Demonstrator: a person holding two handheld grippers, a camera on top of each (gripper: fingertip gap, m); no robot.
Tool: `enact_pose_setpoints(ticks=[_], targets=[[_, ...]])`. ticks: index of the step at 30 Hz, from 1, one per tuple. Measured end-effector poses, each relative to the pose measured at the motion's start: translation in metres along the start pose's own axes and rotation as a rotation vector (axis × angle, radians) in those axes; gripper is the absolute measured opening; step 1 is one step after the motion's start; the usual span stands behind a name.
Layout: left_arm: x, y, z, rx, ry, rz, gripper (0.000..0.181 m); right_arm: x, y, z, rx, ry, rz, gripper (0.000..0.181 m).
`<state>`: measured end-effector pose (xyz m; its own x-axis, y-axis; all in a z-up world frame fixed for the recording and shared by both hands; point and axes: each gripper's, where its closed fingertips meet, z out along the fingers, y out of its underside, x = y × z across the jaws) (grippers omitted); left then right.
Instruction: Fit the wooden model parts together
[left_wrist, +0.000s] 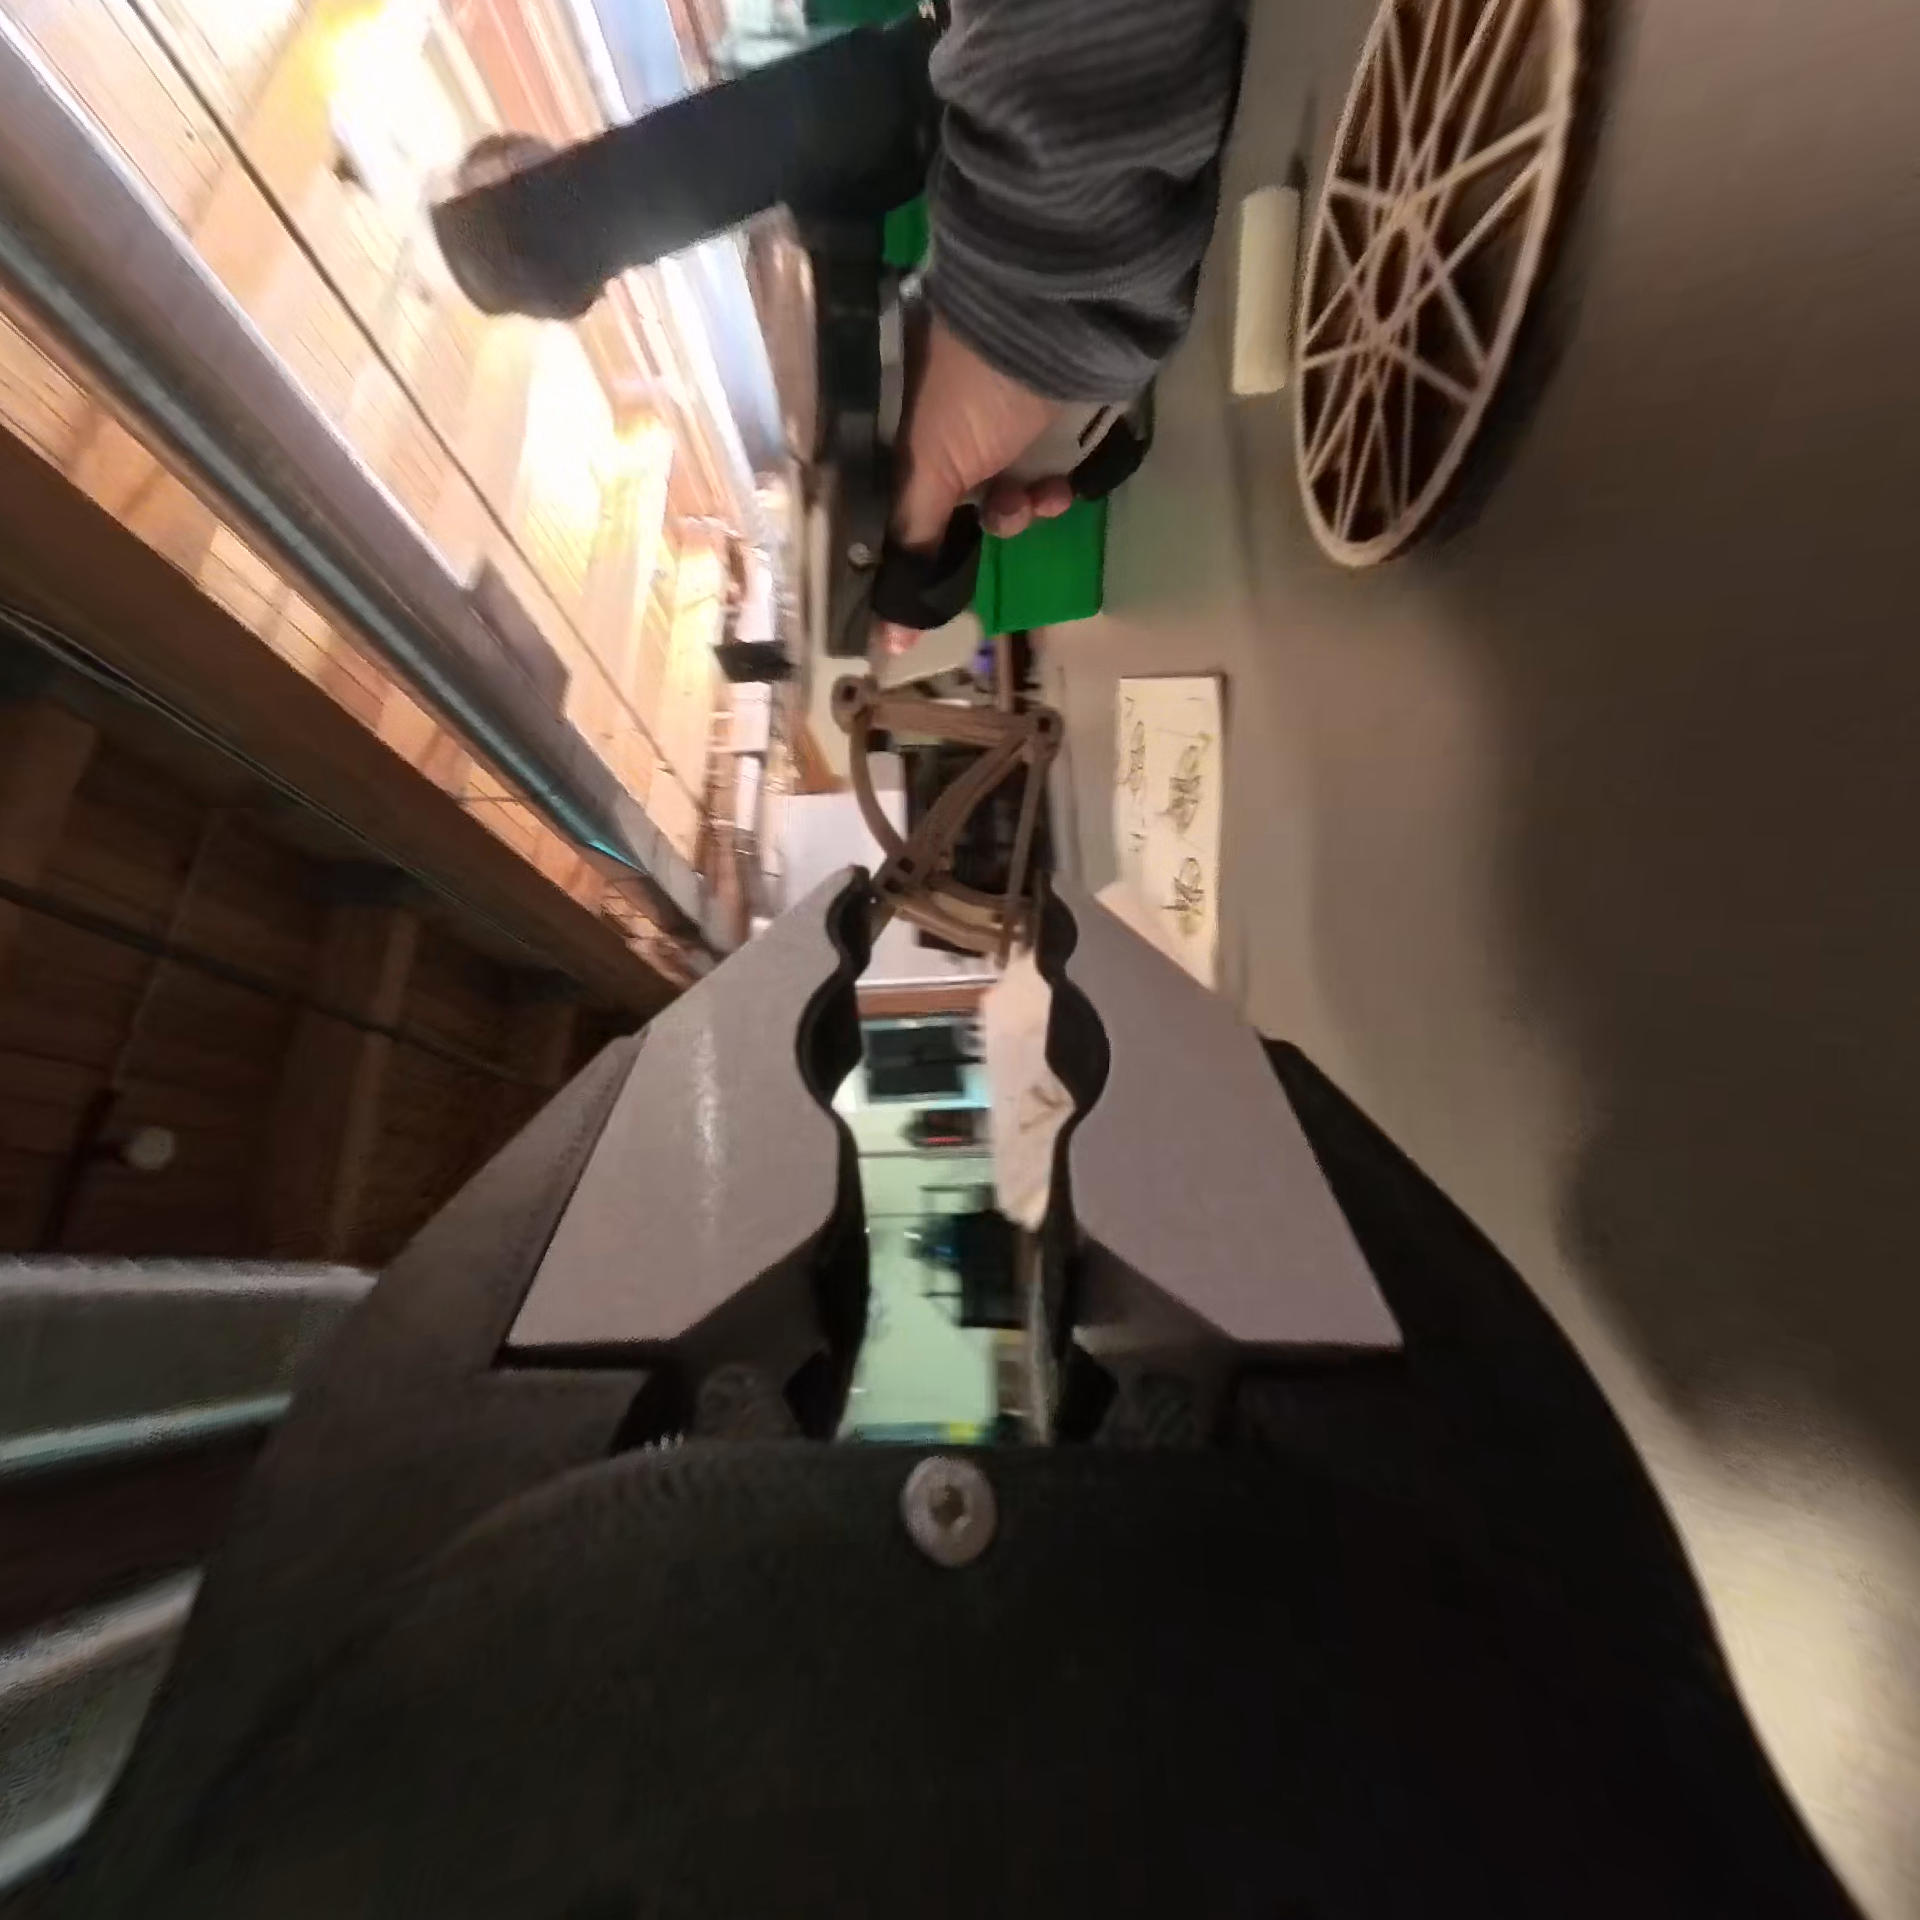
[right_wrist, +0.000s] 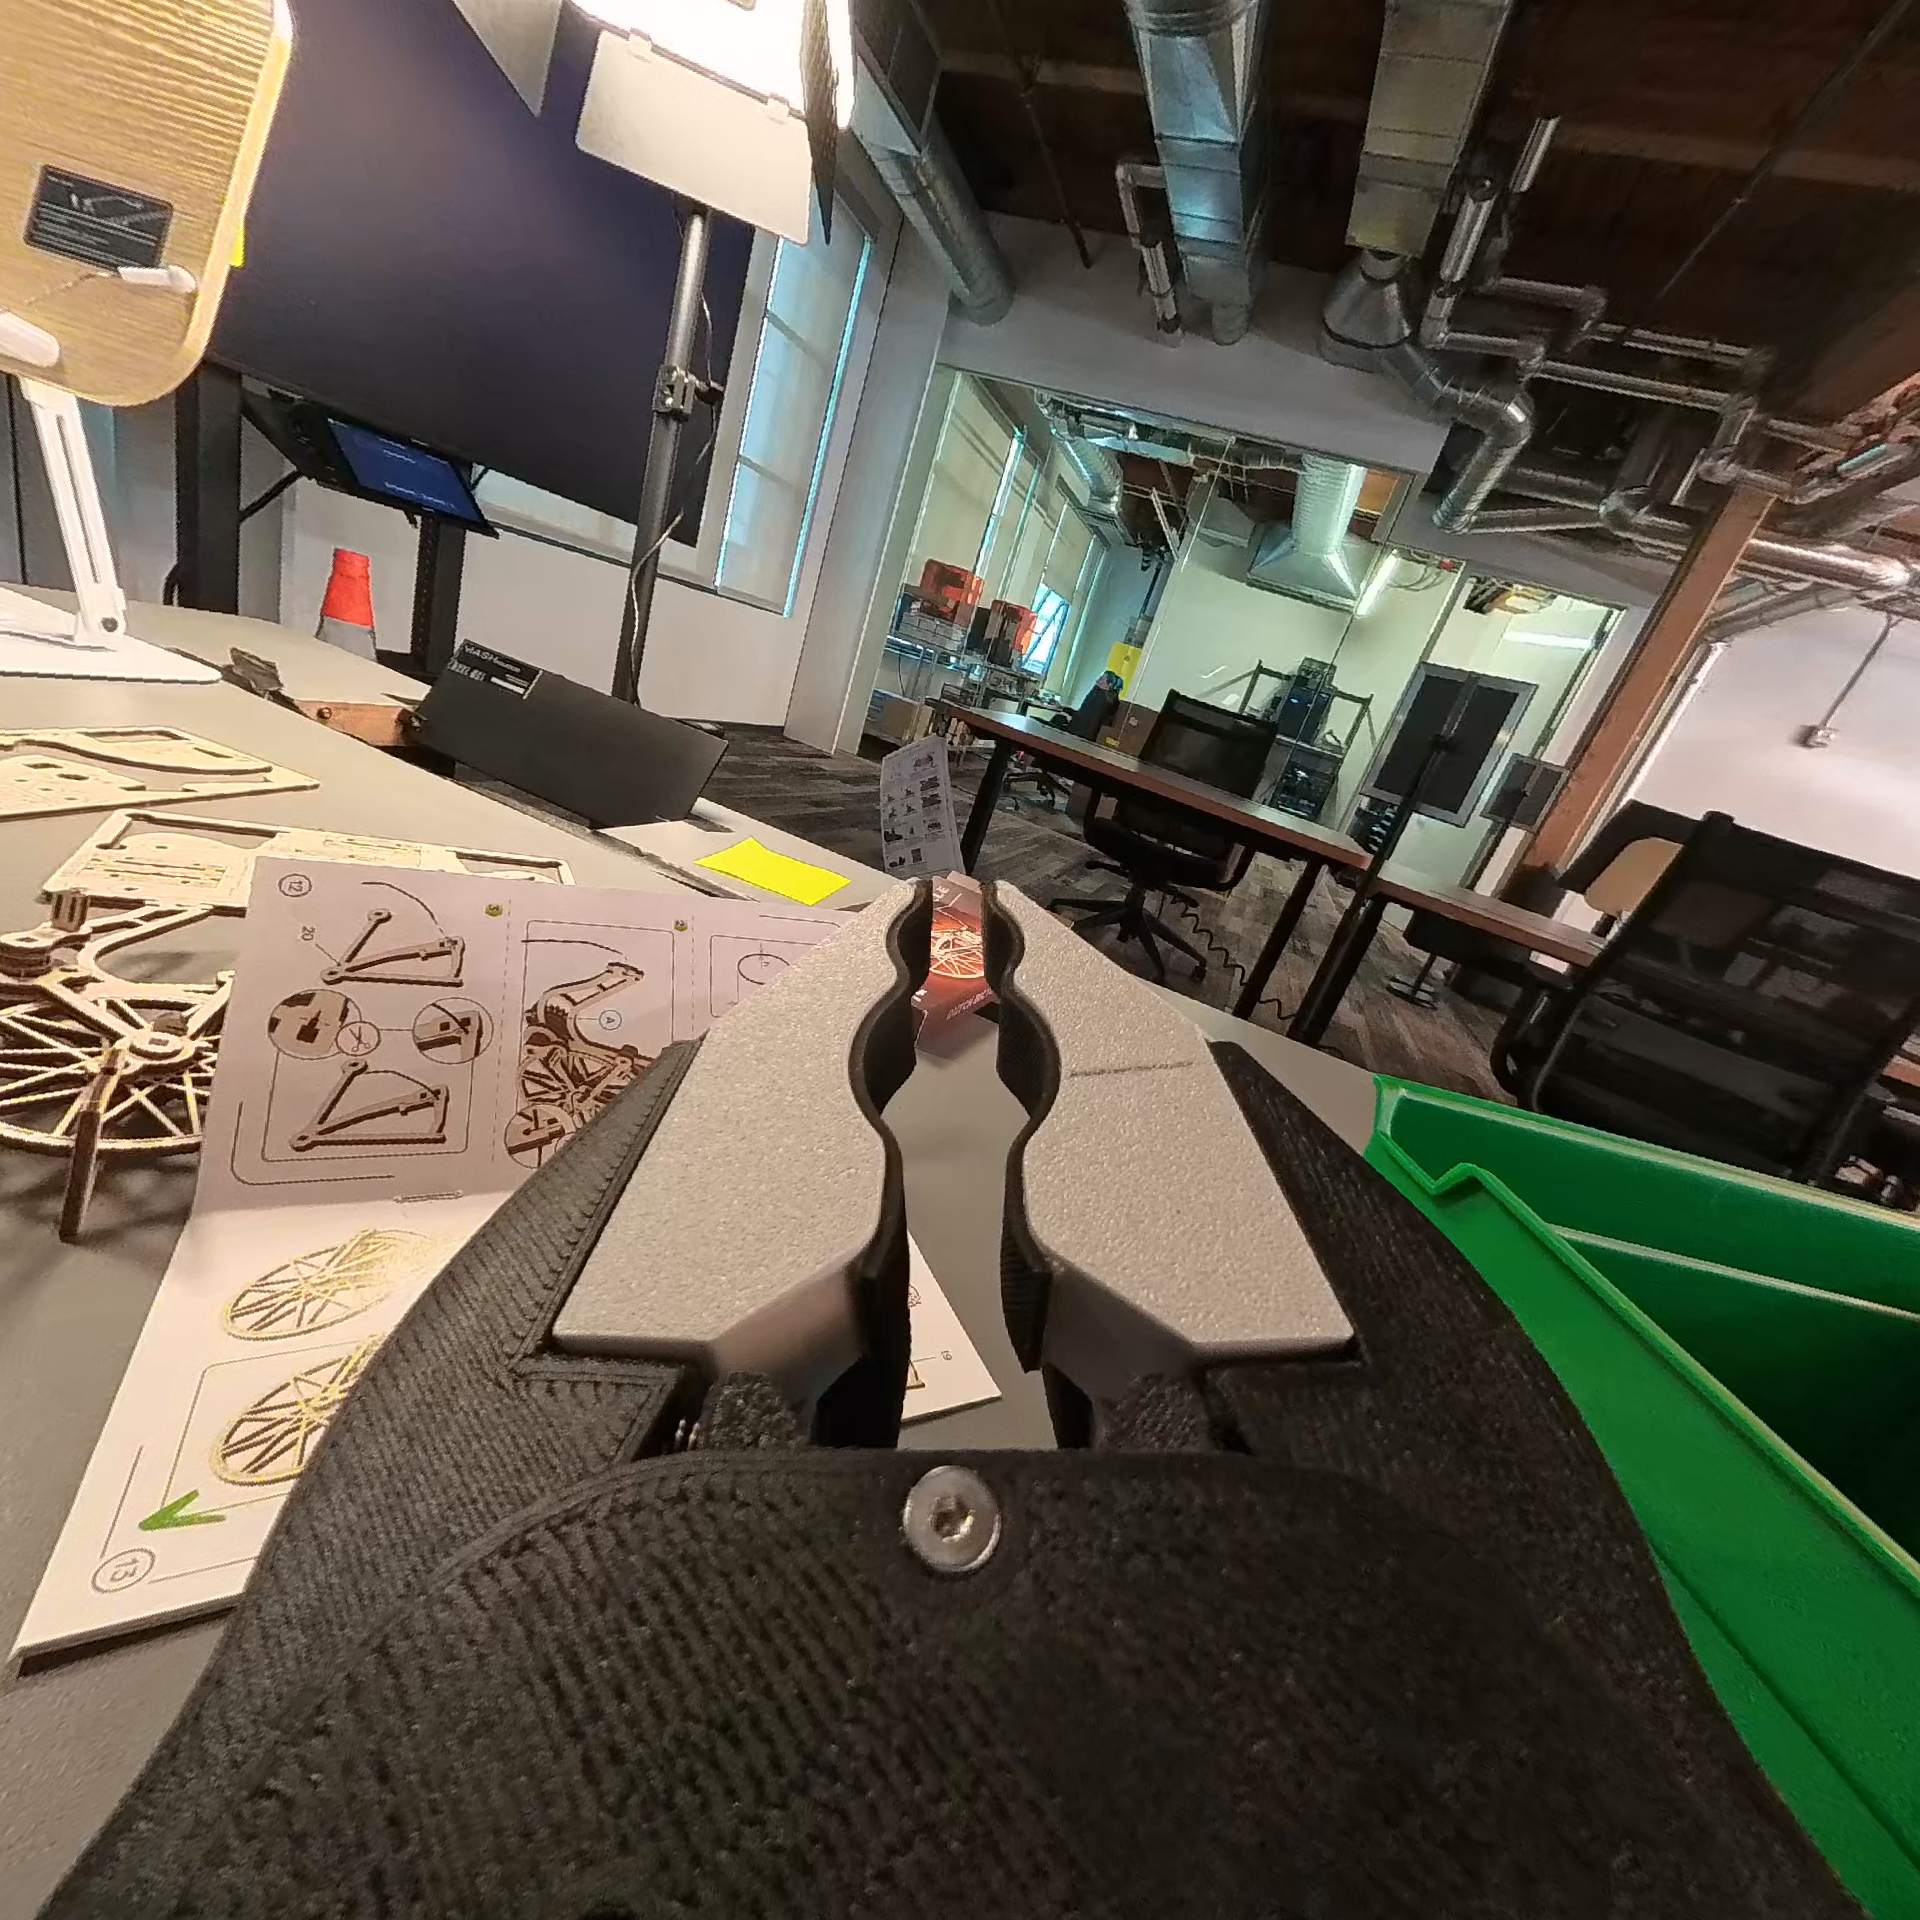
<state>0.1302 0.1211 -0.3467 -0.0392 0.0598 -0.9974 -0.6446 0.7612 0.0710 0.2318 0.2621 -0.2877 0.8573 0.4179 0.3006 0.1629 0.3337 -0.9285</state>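
Note:
In the left wrist view my left gripper (left_wrist: 951, 899) is shut on one end of a brown wooden lattice frame (left_wrist: 961, 790) and holds it in the air above the grey table (left_wrist: 1714, 727). A large spoked wooden wheel (left_wrist: 1434, 281) lies flat on the table, far right. The right gripper (left_wrist: 920, 649), held by a hand (left_wrist: 971, 436), sits just beyond the frame's far end. In the right wrist view my right gripper (right_wrist: 954, 902) has its jaws nearly together with nothing between them. A part-built wooden model with a wheel (right_wrist: 94, 1049) stands at the left.
An instruction sheet (right_wrist: 416, 1049) lies under the right gripper and also shows in the left wrist view (left_wrist: 1169, 821). Punched wooden part sheets (right_wrist: 156, 764) lie behind it. A green bin (right_wrist: 1662, 1309) is at the right. A black box (right_wrist: 571, 748), yellow note (right_wrist: 774, 871) and white roll (left_wrist: 1268, 291) lie nearby. My hands' fingertips stand some 20 cm from each other.

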Motion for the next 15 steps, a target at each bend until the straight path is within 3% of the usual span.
enact_pose_setpoints(ticks=[1, 4, 9, 12, 15], targets=[[0.007, 0.003, 0.002, -0.014, 0.055, -0.055, 0.03, 0.0, 0.0, 0.0, 0.0, 0.0, 0.0, 0.006], [0.03, 0.005, 0.003, -0.033, 0.302, -0.319, 0.03, 0.0, 0.0, 0.0, 0.001, 0.002, 0.003, 0.006], [0.044, -0.017, -0.012, 0.074, 0.708, -0.769, 0.03, 0.001, 0.0, 0.0, 0.003, 0.005, 0.008, 0.006], [0.056, -0.019, -0.026, 0.081, 0.929, -0.907, 0.03, 0.002, 0.0, 0.0, 0.004, 0.006, 0.01, 0.006], [0.061, -0.019, -0.033, 0.069, 1.045, -0.985, 0.03, 0.002, 0.0, 0.0, 0.003, 0.007, 0.01, 0.006]])
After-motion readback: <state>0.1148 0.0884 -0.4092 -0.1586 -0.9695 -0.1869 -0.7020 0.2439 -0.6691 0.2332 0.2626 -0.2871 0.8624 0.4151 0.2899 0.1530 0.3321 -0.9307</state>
